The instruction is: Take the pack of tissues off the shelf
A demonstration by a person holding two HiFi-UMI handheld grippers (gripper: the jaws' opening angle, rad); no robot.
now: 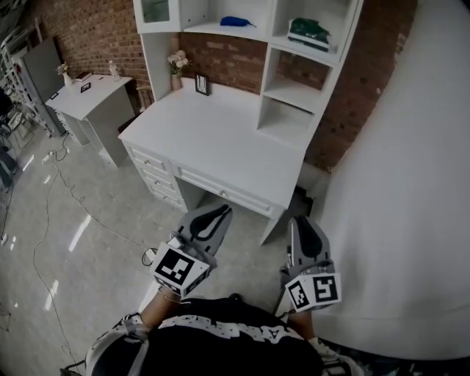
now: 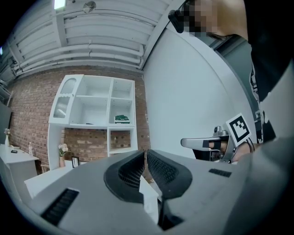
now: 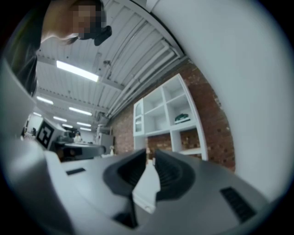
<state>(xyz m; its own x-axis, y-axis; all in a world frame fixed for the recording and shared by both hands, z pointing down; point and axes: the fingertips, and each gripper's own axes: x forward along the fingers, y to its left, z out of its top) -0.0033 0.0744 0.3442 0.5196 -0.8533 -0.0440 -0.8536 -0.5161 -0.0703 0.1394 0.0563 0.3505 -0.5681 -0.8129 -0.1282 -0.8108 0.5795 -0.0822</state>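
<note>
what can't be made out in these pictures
- Pack of tissues: head view, too small to read its print.
- Blue object left of it: head view, too small to identify.
- Top-left cupboard: head view, cut off by the upper edge.

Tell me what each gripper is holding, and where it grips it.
Nothing. Left gripper and right gripper are both empty; the pack of tissues lies on its shelf.

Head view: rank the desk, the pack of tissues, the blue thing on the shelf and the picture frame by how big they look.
1. Desk
2. Pack of tissues
3. Blue thing and picture frame: about alike, one long and flat, the other upright, so I won't rank them.
</note>
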